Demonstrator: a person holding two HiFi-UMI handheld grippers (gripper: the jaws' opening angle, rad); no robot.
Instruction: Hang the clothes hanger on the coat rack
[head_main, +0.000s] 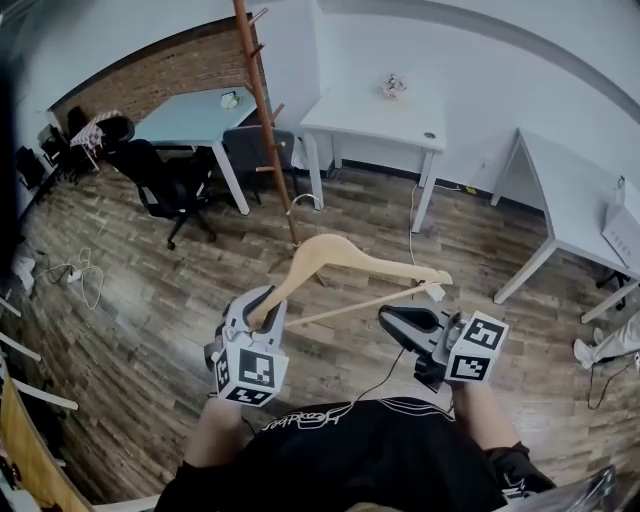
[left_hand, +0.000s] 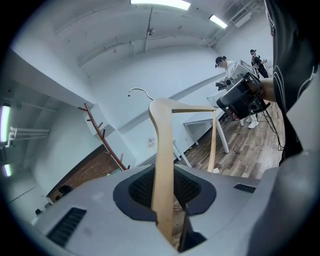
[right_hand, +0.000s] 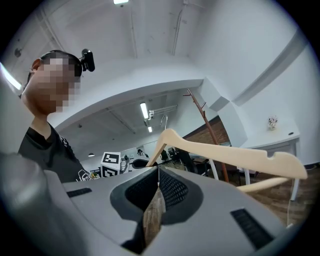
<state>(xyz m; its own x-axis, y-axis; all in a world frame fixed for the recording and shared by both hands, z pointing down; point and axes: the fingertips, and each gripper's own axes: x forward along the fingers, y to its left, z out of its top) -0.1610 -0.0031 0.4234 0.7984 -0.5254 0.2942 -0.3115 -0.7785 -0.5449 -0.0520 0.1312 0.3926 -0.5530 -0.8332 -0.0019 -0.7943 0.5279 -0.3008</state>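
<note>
Hanger (head_main: 322, 243) end clamped between left hand-held gripper (head_main: 266, 303) jaws.

The hanger (head_main: 345, 262) sits in the left gripper's (head_main: 265, 300) fingers, the right gripper (head_main: 392, 320) just beside its other end, and the coat rack (head_main: 268, 120) stands beyond, between a left desk (head_main: 190, 115) and a right desk (head_main: 370, 118).

Nothing legible; the white print (head_main: 312, 417) on the shirt (head_main: 400, 462) is unreadable

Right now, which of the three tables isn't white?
The pale blue table, left of the coat rack; the middle table and the right table are white.
</note>
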